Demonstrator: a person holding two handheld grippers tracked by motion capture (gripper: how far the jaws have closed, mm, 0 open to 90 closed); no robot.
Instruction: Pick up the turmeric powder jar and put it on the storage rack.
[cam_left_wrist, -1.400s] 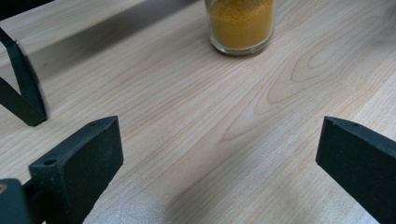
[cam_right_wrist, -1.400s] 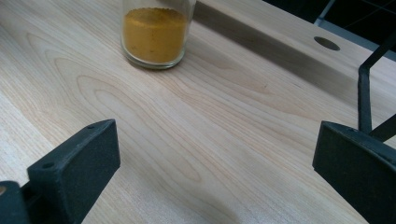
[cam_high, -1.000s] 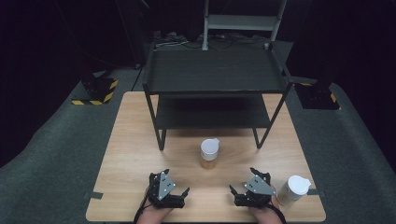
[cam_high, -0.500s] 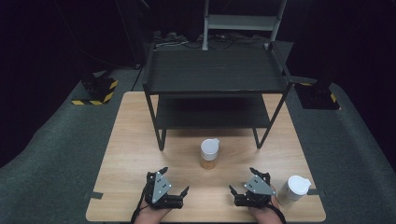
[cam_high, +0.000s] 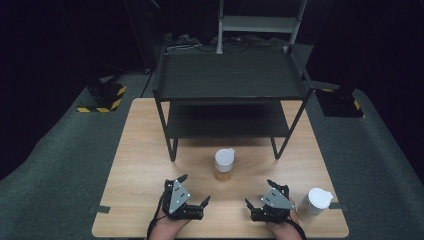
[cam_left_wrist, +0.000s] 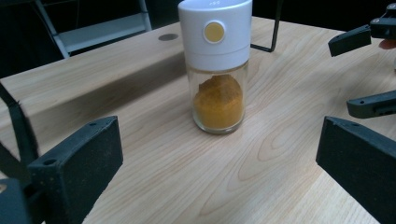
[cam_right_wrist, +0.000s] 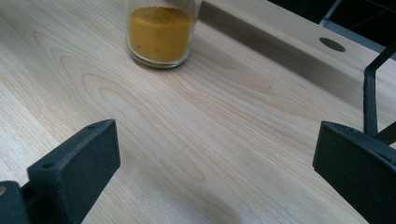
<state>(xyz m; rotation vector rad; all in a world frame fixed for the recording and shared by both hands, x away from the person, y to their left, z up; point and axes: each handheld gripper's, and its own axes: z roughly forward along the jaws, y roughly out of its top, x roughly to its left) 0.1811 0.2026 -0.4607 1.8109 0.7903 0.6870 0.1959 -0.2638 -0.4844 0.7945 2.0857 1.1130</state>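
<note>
White-capped glass jar (cam_left_wrist: 217, 70), orange powder

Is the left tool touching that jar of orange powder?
Apart. The left gripper view shows bare wood between the open left tool and the jar.

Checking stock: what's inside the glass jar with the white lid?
The jar holds orange-yellow powder, filling roughly the lower glass part. Whatever sits beneath the white lid is hidden.
</note>
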